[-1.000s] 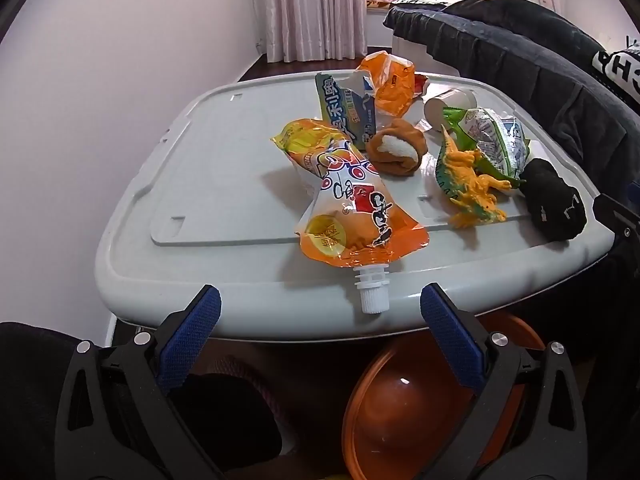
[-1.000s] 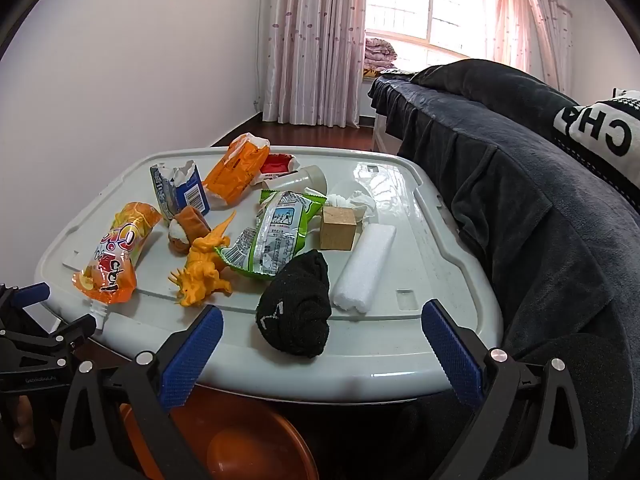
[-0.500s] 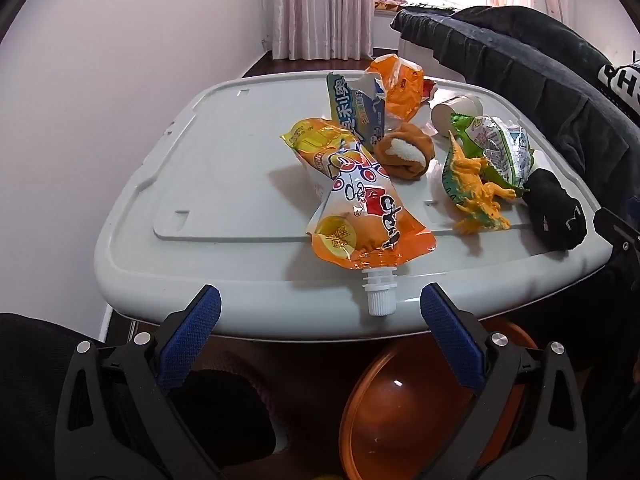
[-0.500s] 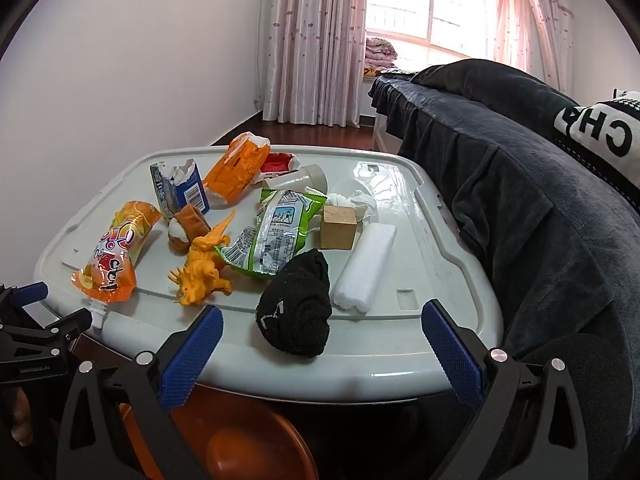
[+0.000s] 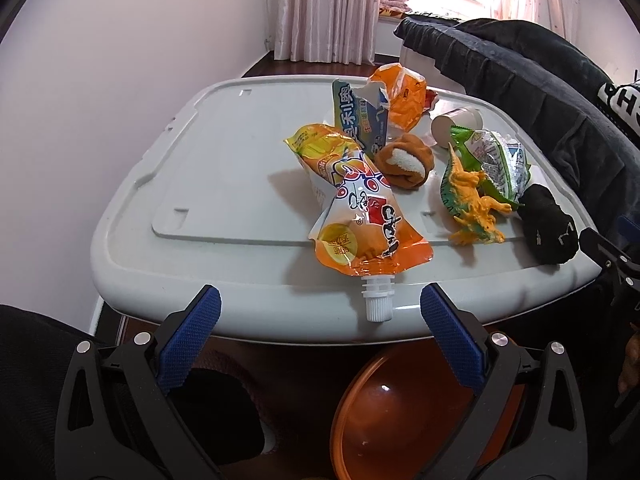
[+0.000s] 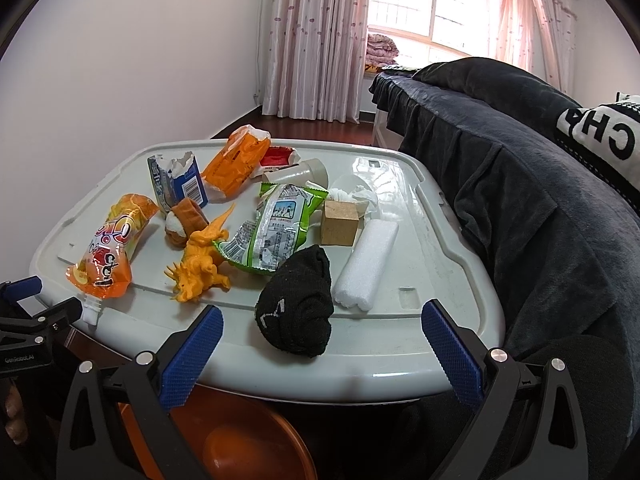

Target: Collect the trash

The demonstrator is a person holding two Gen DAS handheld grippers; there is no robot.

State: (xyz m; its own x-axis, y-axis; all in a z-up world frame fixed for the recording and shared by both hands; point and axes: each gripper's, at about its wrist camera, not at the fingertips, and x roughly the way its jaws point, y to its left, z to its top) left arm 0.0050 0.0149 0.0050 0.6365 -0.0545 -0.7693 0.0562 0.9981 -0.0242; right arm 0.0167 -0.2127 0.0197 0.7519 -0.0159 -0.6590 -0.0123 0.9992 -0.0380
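Nearest, both grippers hang below the near rim of the table with nothing between their blue pads: the left gripper has its fingers spread wide under the spout of an orange drink pouch, and the right gripper is spread just as wide in front of a black sock. Under the rim sits an orange basin.

The pouch is crinkled and glossy, orange with red and white print, its white screw spout poking over the near edge of the table. Just beyond it lie a rolled brown sock and a torn blue-and-white carton. Beside the pouch stands an orange toy dinosaur, touching a green and silver wrapper. A white foam roll and a wooden cube lie near the black sock; farther back are an orange bag, a red packet and a tipped paper cup.

The table is a pale grey plastic lid with a raised rim, bare along its left half. A dark blanket presses against its right side; a white wall, pink curtains and a bright window close the room behind
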